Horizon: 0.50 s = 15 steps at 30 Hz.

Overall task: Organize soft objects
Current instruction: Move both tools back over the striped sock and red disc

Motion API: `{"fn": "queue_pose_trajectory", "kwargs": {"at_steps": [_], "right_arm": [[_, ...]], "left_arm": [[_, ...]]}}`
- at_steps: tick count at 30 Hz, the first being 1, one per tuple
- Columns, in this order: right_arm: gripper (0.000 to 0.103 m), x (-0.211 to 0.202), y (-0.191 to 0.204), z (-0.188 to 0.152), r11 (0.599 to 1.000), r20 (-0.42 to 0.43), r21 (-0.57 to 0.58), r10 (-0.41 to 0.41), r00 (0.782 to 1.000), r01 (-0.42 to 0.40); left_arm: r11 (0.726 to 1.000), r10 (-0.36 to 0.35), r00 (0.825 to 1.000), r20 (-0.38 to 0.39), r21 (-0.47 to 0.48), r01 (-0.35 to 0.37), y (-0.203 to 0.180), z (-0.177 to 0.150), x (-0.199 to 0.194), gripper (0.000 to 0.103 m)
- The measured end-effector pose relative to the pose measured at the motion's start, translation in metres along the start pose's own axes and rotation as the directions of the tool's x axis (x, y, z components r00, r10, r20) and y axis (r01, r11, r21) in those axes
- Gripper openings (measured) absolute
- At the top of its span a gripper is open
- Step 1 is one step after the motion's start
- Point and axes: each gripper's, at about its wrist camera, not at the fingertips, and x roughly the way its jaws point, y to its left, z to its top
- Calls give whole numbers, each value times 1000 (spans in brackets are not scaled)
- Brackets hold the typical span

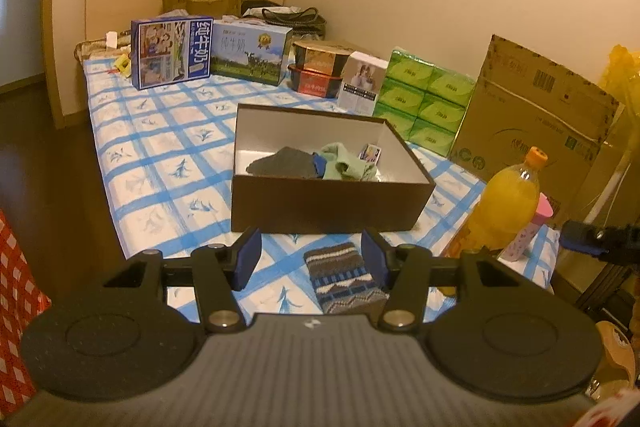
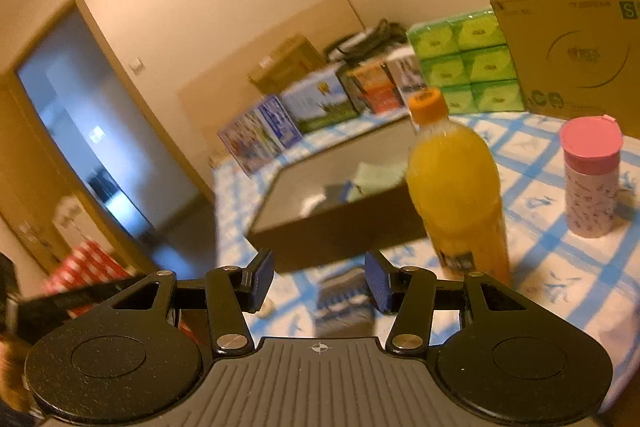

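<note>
The left gripper (image 1: 311, 261) hangs with jaws apart over a patterned sock (image 1: 345, 278) left on the bed (image 1: 160, 163), while other soft pieces already fill the box (image 1: 320, 205); right gripper (image 2: 319, 281) likewise apart.

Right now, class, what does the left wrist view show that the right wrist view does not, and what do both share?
Only the left view: the grey cloth and small card box in the brown box, sharply.

Only the right view: the door, the whole pink cup, all blurred.

Both: open claws, left claw and right claw, the striped sock, the juice bottle, the green packs.
</note>
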Motion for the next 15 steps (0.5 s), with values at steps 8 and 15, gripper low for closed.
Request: {"fn": "queue_pose_trajectory", "kwargs": {"at_steps": [8, 15], "right_arm": [[51, 33, 15, -35, 986, -75, -101, -141, 987, 133], [51, 57, 12, -48, 978, -112, -105, -190, 975, 178]], "left_arm": [[1000, 7, 999, -42, -5, -7, 1, -17, 15, 52], [1000, 13, 997, -79, -8, -14, 3, -29, 33, 52]]}}
